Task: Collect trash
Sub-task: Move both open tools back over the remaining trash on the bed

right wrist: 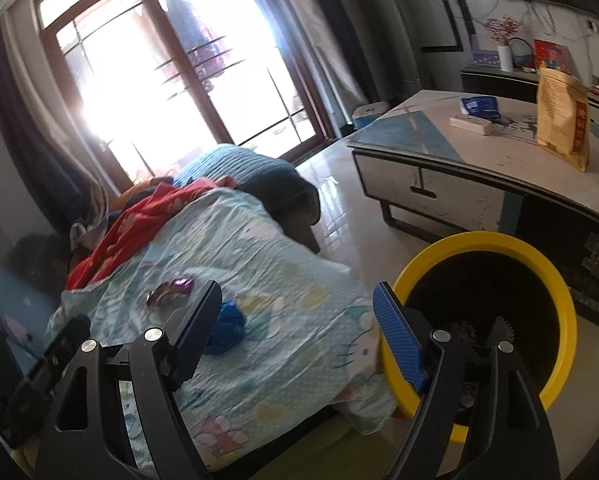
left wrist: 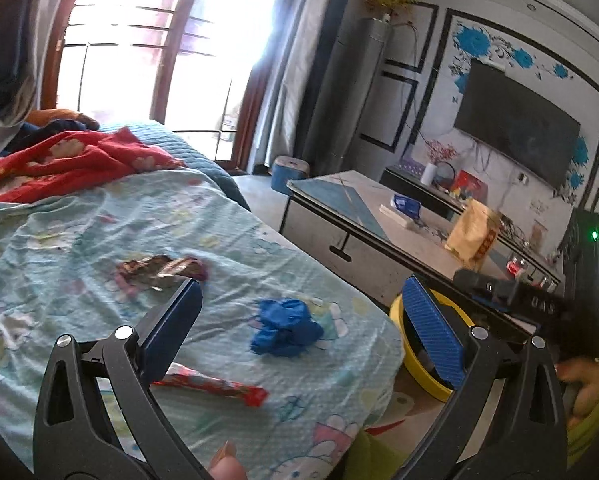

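Trash lay scattered on the bed's pale cartoon-print sheet (left wrist: pixel 227 240): a crumpled blue wad (left wrist: pixel 285 328), a red wrapper (left wrist: pixel 215 385) and a shiny brown-and-purple wrapper (left wrist: pixel 159 272). The left hand-held gripper (left wrist: pixel 313 324) hovered over the sheet with its jaws spread wide and nothing between them. In the left wrist view the blue wad sat in the gap between its two fingers, nearer the middle than either pad, and apart from both. The red wrapper lay just beside the left finger, its near end hidden behind that finger; whether they touched could not be told. The shiny wrapper lay beyond the tip of the same finger.

The right hand-held gripper (right wrist: pixel 301 322) was also spread open and held nothing. In its view the blue wad (right wrist: pixel 227 328) showed just beside the left finger, partly hidden behind it, and the shiny wrapper (right wrist: pixel 171 290) lay farther up the sheet. A yellow-rimmed black bin (right wrist: pixel 483 240) stood on the floor at the corner of the bed, behind the right finger, with some dark scraps at its bottom.

Beyond the bin stood a low counter (right wrist: pixel 419 136) carrying a tan standing pouch (right wrist: pixel 561 124) and a blue packet (right wrist: pixel 479 106). A red blanket (left wrist: pixel 71 160) lay bunched at the far end of the bed.
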`<state>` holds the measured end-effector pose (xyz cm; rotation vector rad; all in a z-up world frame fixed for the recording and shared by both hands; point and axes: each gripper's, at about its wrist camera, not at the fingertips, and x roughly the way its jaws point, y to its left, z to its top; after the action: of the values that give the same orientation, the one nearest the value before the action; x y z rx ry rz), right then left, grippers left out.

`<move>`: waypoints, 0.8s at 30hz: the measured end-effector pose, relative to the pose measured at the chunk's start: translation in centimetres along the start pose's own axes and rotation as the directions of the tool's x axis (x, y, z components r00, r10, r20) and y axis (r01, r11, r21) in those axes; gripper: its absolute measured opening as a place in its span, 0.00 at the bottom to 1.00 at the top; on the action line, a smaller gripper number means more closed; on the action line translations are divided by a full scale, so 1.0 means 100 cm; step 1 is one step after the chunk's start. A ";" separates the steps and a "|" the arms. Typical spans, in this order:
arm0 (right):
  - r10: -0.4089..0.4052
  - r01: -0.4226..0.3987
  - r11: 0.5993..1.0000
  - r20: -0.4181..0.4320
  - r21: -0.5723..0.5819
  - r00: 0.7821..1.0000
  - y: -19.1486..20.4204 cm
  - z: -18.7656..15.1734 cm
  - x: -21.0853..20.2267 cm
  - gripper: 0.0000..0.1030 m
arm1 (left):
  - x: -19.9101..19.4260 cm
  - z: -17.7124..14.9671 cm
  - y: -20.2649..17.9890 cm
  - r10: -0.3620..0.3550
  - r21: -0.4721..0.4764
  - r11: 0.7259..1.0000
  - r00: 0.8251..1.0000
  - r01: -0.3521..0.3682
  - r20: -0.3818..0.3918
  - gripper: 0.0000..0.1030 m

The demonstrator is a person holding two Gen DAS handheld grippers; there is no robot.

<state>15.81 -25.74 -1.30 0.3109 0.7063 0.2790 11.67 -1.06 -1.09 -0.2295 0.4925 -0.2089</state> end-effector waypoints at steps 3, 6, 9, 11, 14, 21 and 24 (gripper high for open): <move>0.009 -0.009 1.000 -0.017 -0.028 1.000 0.015 -0.004 0.005 0.73 | -0.005 0.003 0.016 0.029 -0.029 0.999 1.000 -0.029 0.007 0.89; 0.027 -0.029 0.998 -0.037 -0.058 0.999 0.032 -0.008 0.010 0.73 | -0.008 0.004 0.030 0.052 -0.053 0.997 0.999 -0.051 0.009 0.89; 0.035 -0.039 0.995 -0.047 -0.090 0.998 0.045 -0.013 0.013 0.74 | -0.010 0.003 0.043 0.071 -0.073 0.995 0.997 -0.070 0.009 0.89; 0.038 -0.043 0.994 -0.058 -0.103 0.998 0.051 -0.015 0.016 0.74 | -0.009 0.003 0.051 0.086 -0.086 0.993 0.996 -0.086 0.007 0.89; 0.051 -0.060 0.991 -0.076 -0.116 0.996 0.063 -0.017 0.022 0.74 | -0.010 0.002 0.064 0.105 -0.107 0.989 0.994 -0.104 0.003 0.89; 0.081 -0.100 0.979 -0.116 -0.175 0.990 0.096 -0.025 0.038 0.74 | -0.009 -0.002 0.097 0.136 -0.161 0.977 0.991 -0.137 -0.013 0.89; 0.088 -0.115 0.973 -0.143 -0.198 0.986 0.110 -0.029 0.049 0.74 | -0.010 -0.003 0.107 0.143 -0.177 0.974 0.990 -0.143 -0.015 0.89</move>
<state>15.86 -13.40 -2.21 0.1317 0.7877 0.4704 12.25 9.37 -3.77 -0.3666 0.5280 -0.0243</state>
